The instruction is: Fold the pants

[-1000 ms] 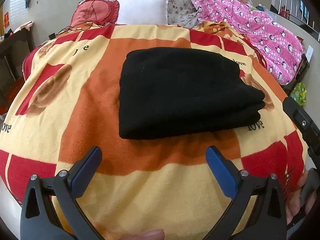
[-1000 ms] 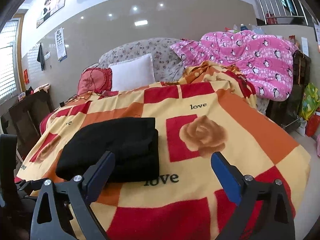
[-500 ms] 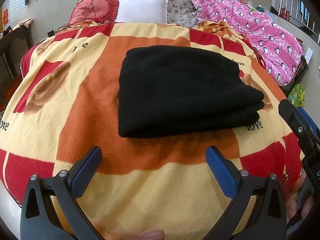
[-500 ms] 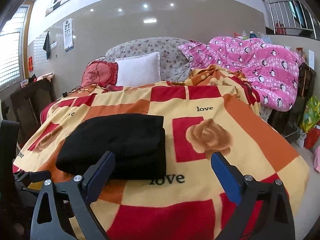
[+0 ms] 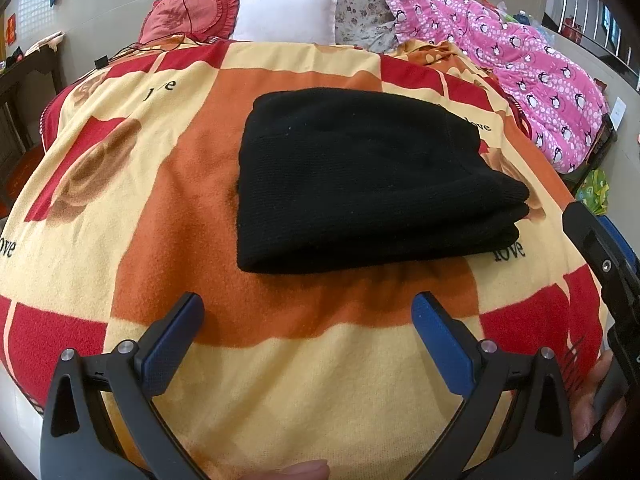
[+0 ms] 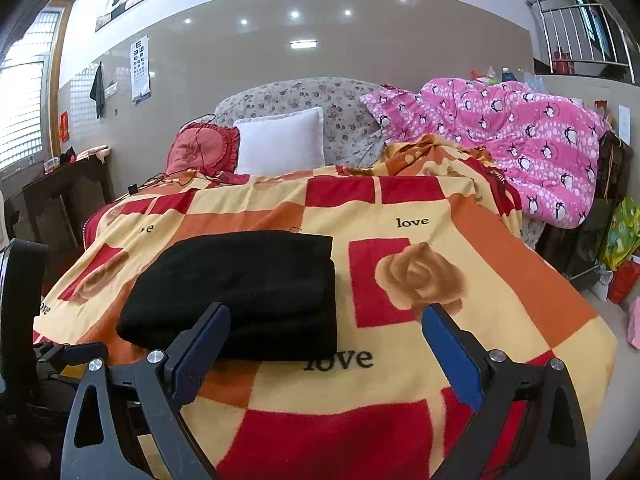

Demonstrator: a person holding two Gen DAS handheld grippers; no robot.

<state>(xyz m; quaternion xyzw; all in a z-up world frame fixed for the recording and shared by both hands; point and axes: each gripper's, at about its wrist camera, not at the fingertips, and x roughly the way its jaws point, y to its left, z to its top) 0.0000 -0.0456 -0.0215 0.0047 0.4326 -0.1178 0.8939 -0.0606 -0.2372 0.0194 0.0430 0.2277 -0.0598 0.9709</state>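
Both grippers, left gripper (image 5: 307, 322) and right gripper (image 6: 326, 330), hang wide open and empty over the blanket's (image 5: 280, 380) near edge. Black pants (image 5: 360, 176) sit mid-blanket as a neat stack, so I'd guess just square any loose edge, gently.

You face folded black matt knit pants (image 5: 360, 184) | fuzzy red-orange-yellow fleece blanket (image 5: 280, 380) | smooth matt blue gripper pads (image 5: 440, 344).
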